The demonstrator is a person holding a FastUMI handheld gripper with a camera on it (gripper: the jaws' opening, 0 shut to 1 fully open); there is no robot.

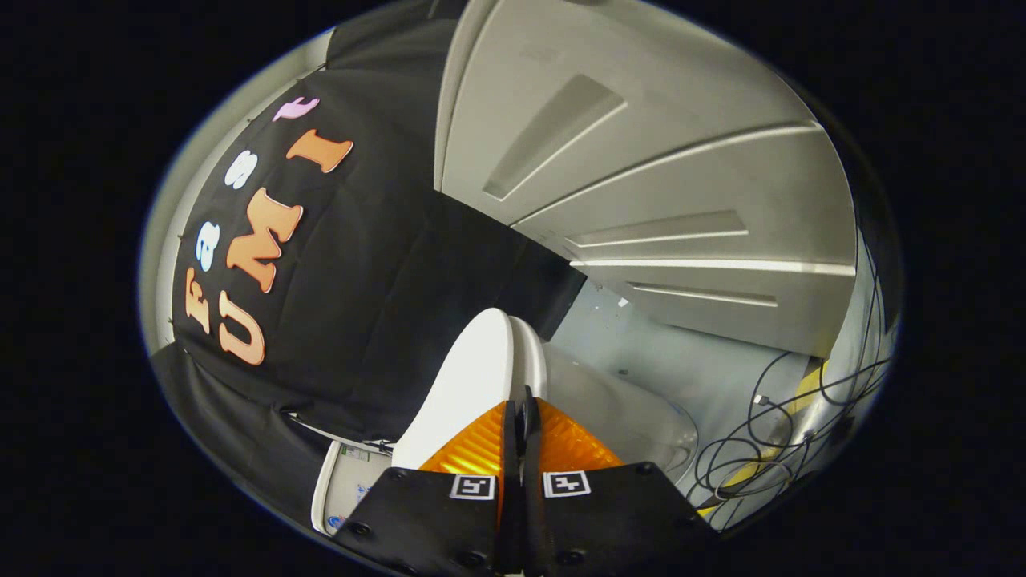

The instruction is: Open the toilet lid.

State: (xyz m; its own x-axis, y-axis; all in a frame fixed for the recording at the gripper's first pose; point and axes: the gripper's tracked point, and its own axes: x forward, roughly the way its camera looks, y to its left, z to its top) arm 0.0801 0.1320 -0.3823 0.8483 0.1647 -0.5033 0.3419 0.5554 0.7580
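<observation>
A black cloth (377,288) is hanging as the booth's wall, draping in soft folds and spreading down to the lower part of the scene. Beside it, pale grey panels (657,184) with raised ribs and shallow recessed slots are fanning out and catching the light along their edges. Below the panels, a grey floor (681,361) is showing, marked with a few small specks. A tangle of thin black cables (769,449) is lying in loose loops on that floor. A yellow and black striped tape (781,437) is running along the floor under the cables.
</observation>
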